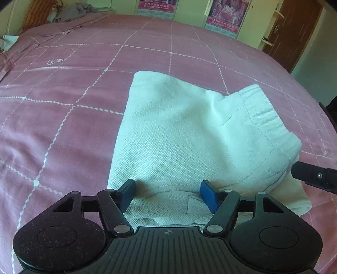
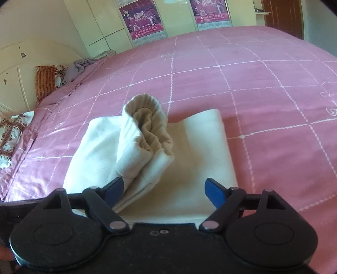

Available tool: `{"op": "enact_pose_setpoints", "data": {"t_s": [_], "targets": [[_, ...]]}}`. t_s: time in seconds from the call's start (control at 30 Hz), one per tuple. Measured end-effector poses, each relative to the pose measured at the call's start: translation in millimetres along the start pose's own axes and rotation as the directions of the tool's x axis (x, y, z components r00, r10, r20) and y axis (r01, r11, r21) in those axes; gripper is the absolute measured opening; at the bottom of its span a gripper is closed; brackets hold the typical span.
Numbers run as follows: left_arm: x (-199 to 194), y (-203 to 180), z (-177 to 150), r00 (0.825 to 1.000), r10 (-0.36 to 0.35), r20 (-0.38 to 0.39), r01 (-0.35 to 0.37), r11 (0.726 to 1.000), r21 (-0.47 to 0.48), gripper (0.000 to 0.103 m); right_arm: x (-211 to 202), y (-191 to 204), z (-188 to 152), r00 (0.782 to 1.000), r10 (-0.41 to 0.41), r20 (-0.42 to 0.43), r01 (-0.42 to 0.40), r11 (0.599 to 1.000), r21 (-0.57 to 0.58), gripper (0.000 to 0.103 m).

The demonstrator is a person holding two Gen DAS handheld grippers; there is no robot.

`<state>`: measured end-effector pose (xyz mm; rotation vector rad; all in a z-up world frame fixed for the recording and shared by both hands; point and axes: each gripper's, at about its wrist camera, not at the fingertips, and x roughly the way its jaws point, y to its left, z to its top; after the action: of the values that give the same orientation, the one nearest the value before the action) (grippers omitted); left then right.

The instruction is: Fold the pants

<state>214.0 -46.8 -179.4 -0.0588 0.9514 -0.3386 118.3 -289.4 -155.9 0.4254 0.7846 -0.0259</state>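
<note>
Both my jaws gape empty over soft, floppy cream knit pants (image 1: 189, 134) on pink bed (image 1: 63, 126); grab elastic waistband.

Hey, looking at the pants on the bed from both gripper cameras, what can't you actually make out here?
- Near edge of the pants: hidden in both wrist views behind the left gripper and right gripper bodies.
- Leg ends: not identifiable; the fabric is folded over itself.
- Poster text: too small to read.
- Bed near edge: cut off by the frames.
</note>
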Motion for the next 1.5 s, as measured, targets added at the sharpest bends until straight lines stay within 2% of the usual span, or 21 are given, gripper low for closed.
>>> {"op": "enact_pose_setpoints", "data": {"t_s": [0.17,0.23,0.27,0.3,0.4,0.43,0.57,0.73,0.8,0.83,0.9,0.97,1.03,1.1,1.13,1.17,1.23,1.27,1.3,1.4,1.5], "targets": [[2,7,0,1.0,-0.026,0.011,0.026,1.0,-0.018,0.069,32,14,16,0.997,0.061,-0.039,-0.059,0.997,0.042,0.09],[2,8,1,1.0,-0.027,0.012,0.028,0.999,-0.018,0.069,49,17,22,0.996,0.062,-0.07,-0.057,0.996,0.064,0.08],[1,8,1,1.0,-0.026,0.014,0.027,1.0,-0.017,0.069,57,17,24,0.994,0.063,-0.089,-0.055,0.995,0.083,0.062],[1,8,1,1.0,-0.027,0.015,0.027,0.999,-0.018,0.069,62,17,24,0.993,0.064,-0.096,-0.054,0.993,0.102,0.053],[-3,8,2,0.999,-0.025,0.025,0.026,0.999,-0.024,0.069,52,19,22,0.995,0.089,-0.047,-0.083,0.99,0.112,0.039],[-7,7,3,0.999,-0.028,0.036,0.029,0.999,-0.03,0.069,44,21,23,0.994,0.102,-0.025,-0.099,0.99,0.102,0.037],[-21,-3,7,0.996,-0.049,0.07,0.051,0.998,-0.029,0.07,8,19,27,0.99,0.134,0.048,-0.137,0.989,0.053,0.036],[-14,-28,0,0.998,-0.055,0.031,0.055,0.998,0.025,0.07,-20,-22,24,0.993,0.086,0.084,-0.094,0.991,0.096,0.036],[-4,-35,-6,1.0,-0.011,0.01,0.011,0.999,0.051,0.07,-19,-42,14,0.996,0.068,0.062,-0.077,0.987,0.139,0.038],[-1,-38,-9,1.0,0.006,0.006,-0.007,0.997,0.072,0.07,-10,-51,7,0.997,0.08,0.013,-0.081,0.983,0.166,0.04],[-3,-41,-11,1.0,0.013,0.015,-0.014,0.994,0.105,0.071,11,-63,-9,0.994,0.056,-0.093,-0.037,0.981,0.193,0.044],[-6,-40,-11,1.0,0.01,0.01,-0.011,0.995,0.102,0.071,12,-73,-17,0.994,0.088,-0.064,-0.071,0.969,0.238,0.045],[-9,-38,-9,1.0,0.004,0.002,-0.004,0.997,0.083,0.071,7,-73,-14,0.994,0.092,-0.054,-0.075,0.962,0.262,0.049],[-13,-36,-7,1.0,0.002,0.003,-0.003,0.997,0.075,0.071,-6,-66,-7,0.999,0.048,-0.019,-0.043,0.976,0.215,0.067],[-15,-37,-6,1.0,0.007,0.009,-0.008,0.997,0.078,0.071,-14,-63,-4,1.0,0.022,0.008,-0.023,0.982,0.188,0.072],[-18,-38,-5,1.0,0.013,0.018,-0.014,0.997,0.082,0.071,-22,-62,-2,0.999,-0.003,0.036,-0.003,0.987,0.163,0.073],[-23,-40,0,0.999,0.012,0.04,-0.016,0.996,0.085,0.071,-39,-51,6,0.993,-0.046,0.107,0.035,0.994,0.102,0.059],[-24,-41,4,0.999,0.011,0.046,-0.014,0.996,0.085,0.071,-45,-46,10,0.989,-0.054,0.139,0.045,0.997,0.062,0.043],[-24,-42,7,0.999,0.011,0.046,-0.015,0.996,0.086,0.071,-49,-37,15,0.986,-0.056,0.159,0.054,0.998,0.017,0.039],[-20,-43,11,0.999,0.024,0.039,-0.027,0.995,0.092,0.071,-49,-10,24,0.982,-0.04,0.182,0.062,0.992,-0.114,0.038],[-3,-41,4,0.999,0.041,-0.03,-0.038,0.995,0.095,0.071,-36,5,23,0.987,-0.045,0.156,0.073,0.982,-0.173,0.037]]}}
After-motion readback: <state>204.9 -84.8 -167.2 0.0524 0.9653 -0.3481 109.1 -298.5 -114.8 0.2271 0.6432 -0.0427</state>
